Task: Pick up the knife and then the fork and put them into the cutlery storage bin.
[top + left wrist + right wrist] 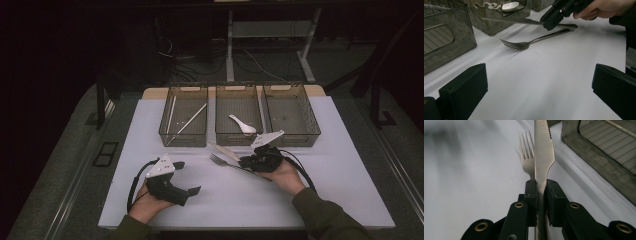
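My right gripper is shut on a steel knife, its jaws pinching the blade just behind the serrated edge. In the high view the right gripper holds that knife a little above the white table, blade pointing left. A fork lies flat on the table just beneath it, tines to the left; the left gripper view shows the fork under the knife. My left gripper rests open at the front left, nothing between its fingers.
Three smoky clear bins stand in a row at the back: the left bin holds chopsticks, the middle bin a white spoon, the right bin looks bare. The white tabletop ends close to the person's sleeves.
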The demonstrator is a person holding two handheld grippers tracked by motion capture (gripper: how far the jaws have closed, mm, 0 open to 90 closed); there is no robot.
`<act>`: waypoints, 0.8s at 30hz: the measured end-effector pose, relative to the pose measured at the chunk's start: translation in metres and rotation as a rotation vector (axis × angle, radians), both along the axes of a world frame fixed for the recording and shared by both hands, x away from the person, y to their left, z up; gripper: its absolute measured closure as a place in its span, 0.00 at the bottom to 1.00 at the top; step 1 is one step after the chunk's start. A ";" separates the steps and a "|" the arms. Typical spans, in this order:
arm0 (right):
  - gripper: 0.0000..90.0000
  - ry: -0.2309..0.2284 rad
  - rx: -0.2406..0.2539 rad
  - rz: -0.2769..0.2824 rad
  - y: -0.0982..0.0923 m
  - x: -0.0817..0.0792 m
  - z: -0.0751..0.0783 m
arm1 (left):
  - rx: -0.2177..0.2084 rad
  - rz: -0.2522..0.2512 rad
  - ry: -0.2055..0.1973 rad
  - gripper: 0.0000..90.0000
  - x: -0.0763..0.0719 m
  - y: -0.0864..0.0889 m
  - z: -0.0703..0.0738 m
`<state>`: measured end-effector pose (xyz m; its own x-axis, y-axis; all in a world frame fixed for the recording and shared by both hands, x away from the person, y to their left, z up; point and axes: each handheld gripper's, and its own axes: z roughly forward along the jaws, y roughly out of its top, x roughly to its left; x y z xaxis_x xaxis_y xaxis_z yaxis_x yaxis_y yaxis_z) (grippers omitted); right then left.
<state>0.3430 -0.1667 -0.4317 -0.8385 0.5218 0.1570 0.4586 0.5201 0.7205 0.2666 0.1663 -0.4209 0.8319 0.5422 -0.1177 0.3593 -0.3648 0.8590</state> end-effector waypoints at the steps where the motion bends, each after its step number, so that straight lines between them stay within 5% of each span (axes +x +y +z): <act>1: 0.88 0.004 0.005 0.000 -0.001 0.000 0.001 | 0.000 0.000 0.000 0.00 0.000 0.000 0.000; 24: 0.88 -0.014 0.052 -0.059 -0.032 0.006 0.036 | 0.003 0.006 0.000 0.00 0.001 0.002 -0.001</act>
<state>0.3492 -0.1985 -0.3957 -0.8090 0.5617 0.1732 0.4766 0.4543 0.7526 0.2678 0.1681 -0.4217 0.8284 0.5479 -0.1165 0.3620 -0.3648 0.8578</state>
